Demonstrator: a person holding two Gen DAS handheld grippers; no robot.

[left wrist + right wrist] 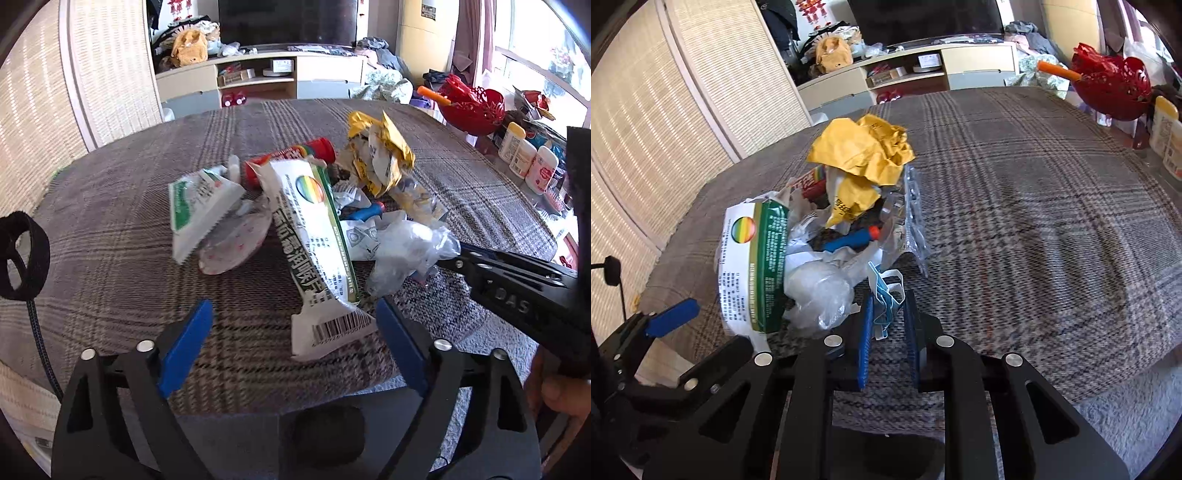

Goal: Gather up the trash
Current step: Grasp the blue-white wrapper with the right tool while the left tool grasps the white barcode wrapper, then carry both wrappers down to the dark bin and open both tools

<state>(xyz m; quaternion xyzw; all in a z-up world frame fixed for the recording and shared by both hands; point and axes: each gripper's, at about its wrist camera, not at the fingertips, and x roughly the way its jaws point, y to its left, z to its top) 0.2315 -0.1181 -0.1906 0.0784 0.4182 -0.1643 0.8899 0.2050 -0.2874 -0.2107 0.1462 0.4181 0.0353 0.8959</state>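
The right gripper (889, 325) has its blue fingers (866, 343) squeezed on a crumpled light-blue face mask (886, 295) beside the trash pile (842, 221) on the plaid-covered table (1034, 221). The left gripper (293, 339) has its fingers wide apart around a white wrapper with a green stripe (317, 258), not touching it.

A: How much of the red tube (291, 157) shows?

B: Only its upper part; the white-and-green wrapper (317, 236) covers the rest.

A: And the blue dart (849, 240)?

B: Half buried under crumpled plastic (816, 291). The wrapper's small print is too blurred to read, and the bottles (528, 158) are partly cut off at the right.
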